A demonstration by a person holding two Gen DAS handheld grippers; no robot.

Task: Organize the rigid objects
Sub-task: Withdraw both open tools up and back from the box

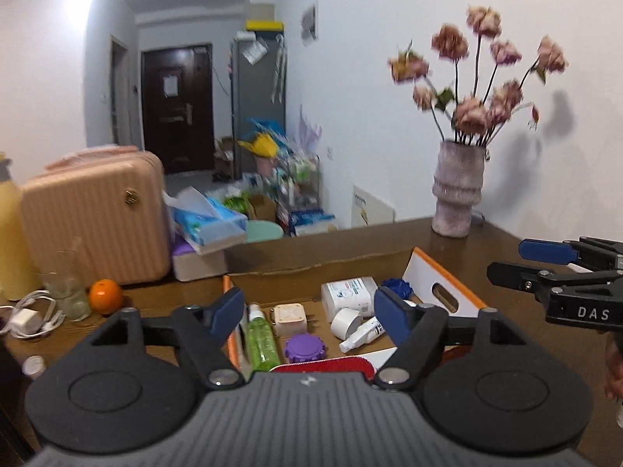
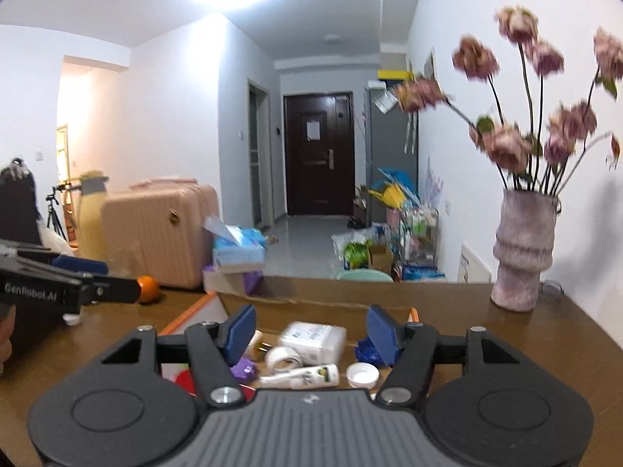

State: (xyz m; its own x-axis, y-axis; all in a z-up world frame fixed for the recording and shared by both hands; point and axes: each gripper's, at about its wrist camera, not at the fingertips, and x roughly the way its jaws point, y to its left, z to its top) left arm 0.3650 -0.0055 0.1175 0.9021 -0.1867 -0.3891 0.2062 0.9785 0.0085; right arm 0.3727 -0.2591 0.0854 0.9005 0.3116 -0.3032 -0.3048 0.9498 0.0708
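An open cardboard box [image 1: 323,268] lies on the brown table and holds several small items: a green spray bottle [image 1: 261,340], a purple toothed lid [image 1: 304,347], a beige plug [image 1: 288,316], a white packet [image 1: 348,295], a white tape roll [image 1: 344,321] and a blue toothed piece [image 1: 397,287]. My left gripper [image 1: 309,311] hovers over the box, open, with nothing between its fingers. My right gripper [image 2: 311,329] also hangs open and empty above the box [image 2: 311,307], over the packet [image 2: 313,336], a white tube [image 2: 301,376] and a white cap [image 2: 362,373].
A vase of dried flowers [image 1: 457,194] stands at the table's far right corner. Left of the box sit an orange [image 1: 104,295], a glass [image 1: 68,292], a white charger with cable [image 1: 31,317], a pink suitcase [image 1: 93,225] and a tissue pack [image 1: 210,222].
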